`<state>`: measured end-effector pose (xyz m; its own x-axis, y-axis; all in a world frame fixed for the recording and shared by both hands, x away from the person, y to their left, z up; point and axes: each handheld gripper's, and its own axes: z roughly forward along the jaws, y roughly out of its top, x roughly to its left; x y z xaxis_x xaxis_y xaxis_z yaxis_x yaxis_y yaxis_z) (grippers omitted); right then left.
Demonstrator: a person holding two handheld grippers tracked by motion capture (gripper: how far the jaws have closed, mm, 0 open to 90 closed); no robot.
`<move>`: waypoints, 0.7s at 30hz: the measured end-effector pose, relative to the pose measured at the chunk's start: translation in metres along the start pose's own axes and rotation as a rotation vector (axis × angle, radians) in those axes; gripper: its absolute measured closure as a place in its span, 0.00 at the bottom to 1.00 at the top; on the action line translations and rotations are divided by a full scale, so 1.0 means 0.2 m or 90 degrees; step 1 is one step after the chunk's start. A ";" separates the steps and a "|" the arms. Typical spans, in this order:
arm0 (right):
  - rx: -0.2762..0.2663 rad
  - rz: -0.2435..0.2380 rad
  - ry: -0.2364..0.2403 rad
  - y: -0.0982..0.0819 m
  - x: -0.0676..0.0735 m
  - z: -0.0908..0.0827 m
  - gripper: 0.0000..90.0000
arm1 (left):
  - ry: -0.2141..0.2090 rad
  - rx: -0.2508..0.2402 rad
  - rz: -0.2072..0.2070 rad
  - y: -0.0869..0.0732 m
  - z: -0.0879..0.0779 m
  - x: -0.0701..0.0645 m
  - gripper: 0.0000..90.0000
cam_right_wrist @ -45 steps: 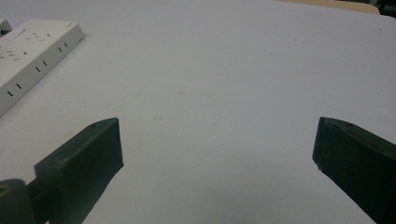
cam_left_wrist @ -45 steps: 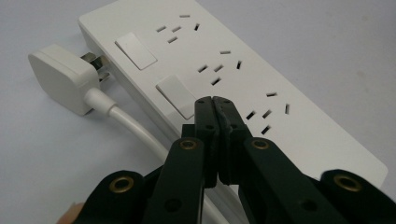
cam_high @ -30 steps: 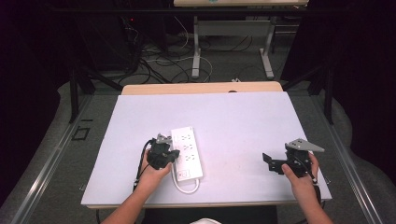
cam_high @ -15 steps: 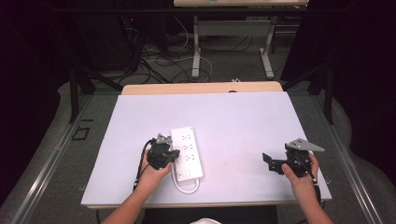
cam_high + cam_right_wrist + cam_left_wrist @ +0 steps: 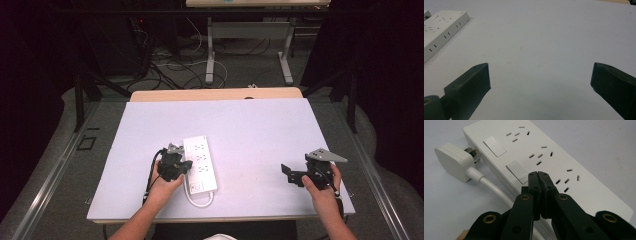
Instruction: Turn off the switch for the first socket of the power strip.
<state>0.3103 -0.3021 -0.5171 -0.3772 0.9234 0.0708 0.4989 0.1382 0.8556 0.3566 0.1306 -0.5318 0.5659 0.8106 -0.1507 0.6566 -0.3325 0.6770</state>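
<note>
**Entry: power strip switching, left tongs on rocker**

Item 1. Power strip (image 5: 200, 163), white, multi-socket, lying flat on the counter (image 5: 250, 130), lower left of centre in the high view. Three socket groups and two rocker switches visible in the left gripper view. Its own white cord loops back at the near end; the plug (image 5: 454, 161) lies beside the strip at the upper left of the left gripper view, prongs bare and touching no socket.

Item 2. Left tongs (image 5: 539, 175). Jaws pressed fully together, nothing between them. Tips sit at the edge of the nearer rocker switch (image 5: 517, 171), centre of frame; whether they actually press it cannot be told.

Item 3. Right tongs (image 5: 286, 173). Lower right of the high view, well apart from the strip. Jaws spread wide over bare counter, holding nothing.

Item 4. Background: dark floor, cables and a second table's legs at the top of the high view.

Progress, as judged: the closed tips appear placed to work the switch, so the approach looks done. Whether the rocker has been flipped is not readable. Remaining, probably: the second switch (image 5: 494, 146), and the loose plug, untouched.
</note>
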 end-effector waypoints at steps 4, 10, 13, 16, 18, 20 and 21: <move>0.000 0.000 0.000 0.00 0.00 0.00 0.02 | 0.001 0.000 -0.001 0.00 0.00 0.00 1.00; 0.001 -0.001 0.000 0.00 0.00 0.00 0.02 | 0.001 0.001 -0.005 -0.01 0.01 0.00 1.00; 0.001 -0.001 0.000 0.00 0.00 0.00 0.02 | 0.006 -0.001 -0.001 -0.01 0.01 0.00 1.00; 0.003 -0.001 -0.003 0.00 0.00 0.00 0.02 | 0.005 -0.001 -0.001 -0.01 0.01 0.00 1.00; 0.003 -0.001 -0.002 0.00 0.00 0.00 0.02 | 0.005 -0.001 -0.001 -0.01 0.01 0.00 1.00; 0.003 -0.001 -0.002 0.00 0.00 0.00 0.02 | 0.005 -0.001 -0.001 -0.01 0.01 0.00 1.00; 0.003 -0.001 -0.002 0.00 0.00 0.00 0.03 | 0.007 -0.001 0.000 -0.01 0.01 0.00 1.00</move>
<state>0.3104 -0.3028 -0.5175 -0.3751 0.9245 0.0681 0.5026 0.1411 0.8530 0.3570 0.1302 -0.5348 0.5606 0.8156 -0.1432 0.6559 -0.3317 0.6781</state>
